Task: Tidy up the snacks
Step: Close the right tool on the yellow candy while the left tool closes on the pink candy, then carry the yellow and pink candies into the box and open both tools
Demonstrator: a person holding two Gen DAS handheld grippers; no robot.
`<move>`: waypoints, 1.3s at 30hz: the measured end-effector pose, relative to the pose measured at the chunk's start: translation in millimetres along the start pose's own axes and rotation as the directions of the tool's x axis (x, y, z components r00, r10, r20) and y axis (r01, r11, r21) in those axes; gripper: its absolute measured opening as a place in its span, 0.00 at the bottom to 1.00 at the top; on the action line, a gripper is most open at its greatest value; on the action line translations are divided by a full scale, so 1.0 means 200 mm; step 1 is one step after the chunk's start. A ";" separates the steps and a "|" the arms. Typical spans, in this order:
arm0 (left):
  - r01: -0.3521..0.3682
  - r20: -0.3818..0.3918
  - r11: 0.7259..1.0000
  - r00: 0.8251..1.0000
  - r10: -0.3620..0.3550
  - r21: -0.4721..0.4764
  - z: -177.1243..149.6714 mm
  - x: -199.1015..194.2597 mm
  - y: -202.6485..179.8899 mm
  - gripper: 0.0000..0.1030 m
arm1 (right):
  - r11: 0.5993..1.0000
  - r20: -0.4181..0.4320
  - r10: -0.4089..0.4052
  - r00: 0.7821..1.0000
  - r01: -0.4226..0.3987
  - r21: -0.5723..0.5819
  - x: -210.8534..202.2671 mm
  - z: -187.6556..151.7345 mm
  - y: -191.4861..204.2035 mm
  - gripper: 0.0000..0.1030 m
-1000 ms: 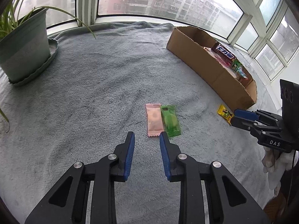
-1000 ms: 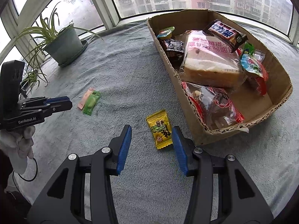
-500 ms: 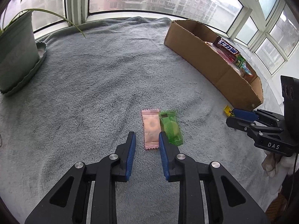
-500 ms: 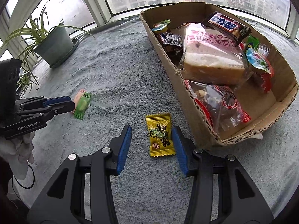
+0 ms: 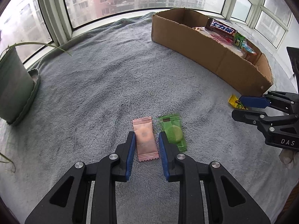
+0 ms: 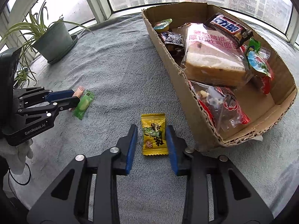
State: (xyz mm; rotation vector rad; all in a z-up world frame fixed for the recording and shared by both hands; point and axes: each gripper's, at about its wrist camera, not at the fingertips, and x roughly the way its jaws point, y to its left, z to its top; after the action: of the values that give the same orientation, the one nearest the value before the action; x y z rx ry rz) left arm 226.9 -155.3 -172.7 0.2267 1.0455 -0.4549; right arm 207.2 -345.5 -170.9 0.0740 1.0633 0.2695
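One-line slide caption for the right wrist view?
Right gripper closing around a yellow snack packet on the grey blanket, beside a snack-filled cardboard box.

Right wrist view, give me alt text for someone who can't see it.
The right gripper points down at a yellow foil candy packet on grey fleece cloth, its jaws closing around the packet. Just right, a brown cardboard box holds bagged bread and other snacks; at left, the left gripper reaches pink and green candy wrappers.
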 end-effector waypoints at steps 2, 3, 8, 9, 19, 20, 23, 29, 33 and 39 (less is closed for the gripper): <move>0.001 0.006 1.000 1.000 -0.001 -0.015 0.00 0.00 0.02 0.18 | 1.000 -0.004 0.008 1.000 -0.008 -0.004 0.00 0.00 0.00 0.24; 0.006 0.009 1.000 1.000 -0.006 -0.024 -0.01 -0.01 0.02 0.18 | 1.000 -0.005 0.007 1.000 -0.007 -0.009 0.00 -0.01 0.00 0.24; 0.018 0.017 0.999 1.000 -0.018 -0.051 -0.03 -0.02 0.04 0.17 | 1.000 -0.003 0.014 1.000 -0.014 -0.023 -0.02 -0.02 0.02 0.23; 0.025 0.017 0.998 1.000 -0.024 -0.062 -0.03 -0.03 0.05 0.17 | 1.000 0.000 0.017 1.000 -0.017 -0.022 -0.02 -0.02 0.03 0.23; 0.047 0.053 0.993 0.998 -0.041 -0.112 -0.04 -0.11 0.09 0.17 | 0.999 0.050 0.044 0.998 -0.043 -0.027 -0.13 -0.03 0.05 0.22; 0.050 0.058 0.992 0.997 -0.043 -0.114 -0.04 -0.12 0.09 0.17 | 0.999 0.057 0.047 0.997 -0.045 -0.026 -0.15 -0.02 0.05 0.22; 0.055 0.075 0.992 0.996 -0.047 -0.114 -0.03 -0.16 0.08 0.17 | 0.998 0.081 0.056 0.995 -0.054 -0.027 -0.21 -0.02 0.06 0.22; 0.075 0.116 0.992 0.991 -0.064 -0.098 0.02 -0.24 0.04 0.17 | 0.998 0.140 0.059 0.988 -0.056 -0.031 -0.35 0.02 0.05 0.22; 0.091 0.144 0.993 0.986 -0.079 -0.077 0.06 -0.29 0.00 0.17 | 0.999 0.183 0.046 0.982 -0.042 -0.027 -0.45 0.05 0.01 0.22; 0.113 0.185 0.992 0.977 -0.102 -0.051 0.15 -0.35 -0.07 0.17 | 1.000 0.238 -0.015 0.971 0.017 -0.006 -0.58 0.11 -0.12 0.22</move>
State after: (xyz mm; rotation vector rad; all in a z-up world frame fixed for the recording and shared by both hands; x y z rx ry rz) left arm 213.8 -162.3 -95.5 0.0721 0.8930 -0.5310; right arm 178.3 -396.4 -66.2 0.0881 0.8239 0.2437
